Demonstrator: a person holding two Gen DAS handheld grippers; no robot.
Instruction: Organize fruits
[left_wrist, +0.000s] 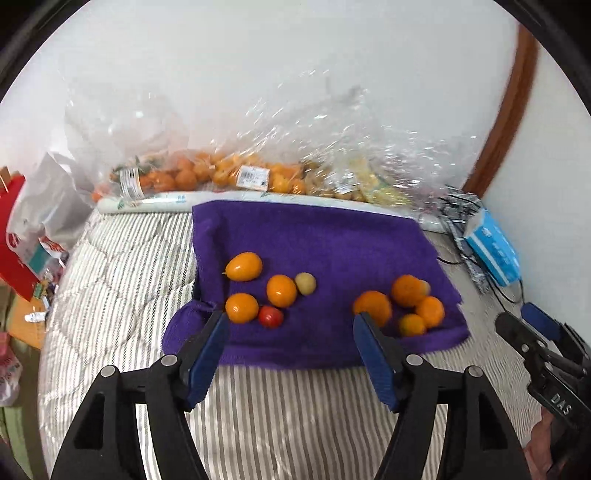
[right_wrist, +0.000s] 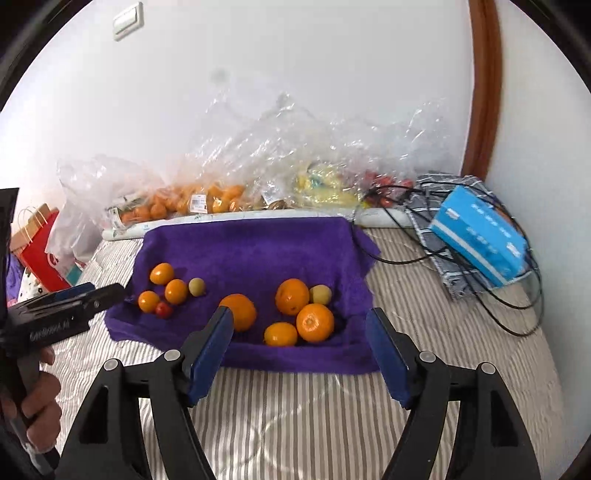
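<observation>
The purple towel (right_wrist: 255, 243) is soft cloth w/ a fuzzy, matt pile. Under it the striped bedcover (right_wrist: 317, 417) is quilted fabric, a bit shiny. The oranges (right_wrist: 315, 322) have glossy, fine-pitted peel; the small red fruit (left_wrist: 270, 316) looks smooth and shiny. Behind, the clear bags (right_wrist: 280, 147) are thin crinkled plastic, very glossy, w/ paper labels. The blue packet (right_wrist: 480, 240) looks like smooth plastic wrap. The door frame (right_wrist: 484, 85) is brown varnished wood. Both grippers: matt black plastic arms, metal pins, blue ribbed pads (left_wrist: 208, 354), maybe rubber.
</observation>
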